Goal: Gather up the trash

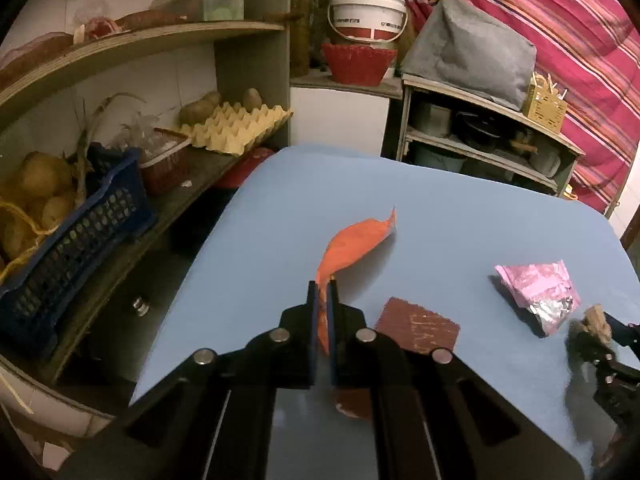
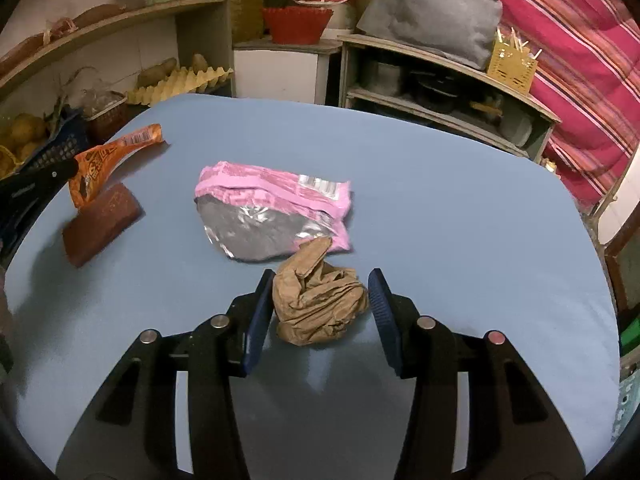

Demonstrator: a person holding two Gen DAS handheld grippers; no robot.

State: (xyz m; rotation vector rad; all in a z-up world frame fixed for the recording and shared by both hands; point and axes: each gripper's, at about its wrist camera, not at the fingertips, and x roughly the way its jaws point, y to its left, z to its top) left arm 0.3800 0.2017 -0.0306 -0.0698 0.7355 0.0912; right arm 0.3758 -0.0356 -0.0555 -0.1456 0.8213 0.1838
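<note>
Meanwhile, the right gripper [image 2: 320, 304] stands wide open astride the crumpled brown paper [image 2: 318, 304], dead ahead at twelve o'clock, while the left gripper [image 1: 322, 300] pinches the orange wrapper [image 1: 356, 240].

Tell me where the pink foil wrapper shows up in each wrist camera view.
Left wrist: pink foil wrapper at right, on the blue table.
Right wrist: centre, just beyond the crumpled brown paper.
Shared landmark: the brown card, to its left in both views.

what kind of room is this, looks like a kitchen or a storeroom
Probably a home pantry or kitchen storage corner: shelves hold potatoes beside an egg tray, a blue crate of produce, and pots sit on a rack behind the blue table.
</note>
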